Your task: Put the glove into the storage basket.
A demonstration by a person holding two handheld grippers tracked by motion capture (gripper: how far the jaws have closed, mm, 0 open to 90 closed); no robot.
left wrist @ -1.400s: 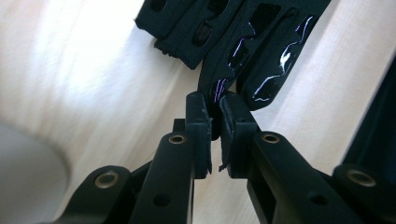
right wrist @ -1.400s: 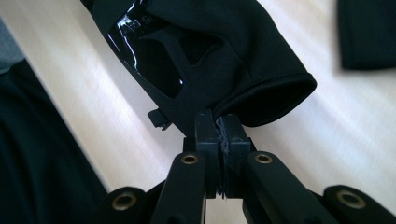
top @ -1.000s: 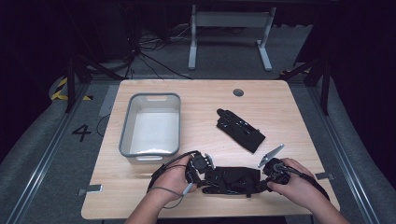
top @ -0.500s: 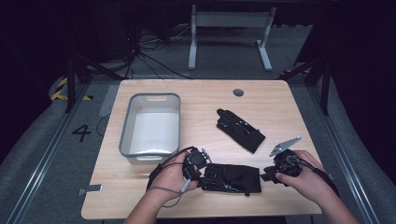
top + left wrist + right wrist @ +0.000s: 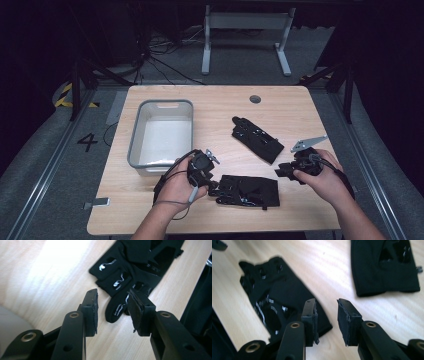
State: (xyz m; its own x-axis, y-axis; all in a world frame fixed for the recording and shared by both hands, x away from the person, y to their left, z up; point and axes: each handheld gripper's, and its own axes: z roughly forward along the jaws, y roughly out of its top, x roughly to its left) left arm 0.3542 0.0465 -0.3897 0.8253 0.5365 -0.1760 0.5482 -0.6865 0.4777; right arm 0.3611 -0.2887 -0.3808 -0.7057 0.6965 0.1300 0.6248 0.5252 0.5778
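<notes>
The left gripper [image 5: 214, 186], held in the person's left hand [image 5: 180, 187], stands with its jaws apart after having just been opening, and nothing is pinched between the pads. In the left gripper view, the fingertip end of the near glove [image 5: 130, 277] lies on the wood just beyond and between the two black jaws; one glove finger reaches toward the right-hand pad, though whether it brushes that pad is hard to tell.

The right gripper [image 5: 281, 171], in the person's right hand [image 5: 320, 180], has just been closing a little after opening and stands part open, with bare wood showing between its pads. In the right gripper view, the cuff corner of the far glove [image 5: 279, 302] lies beside and partly under the left-hand jaw, apart from the pads, while the near glove's cuff shows farther off at the upper right.

Taking the near glove [image 5: 247, 191] as the landmark on the wooden table [image 5: 280, 107]: the left gripper sits at its left end, the right gripper just past its right end and slightly behind, the far glove [image 5: 257, 139] lies behind it and well apart, and the grey bin [image 5: 135, 145] stands behind and to its left.
</notes>
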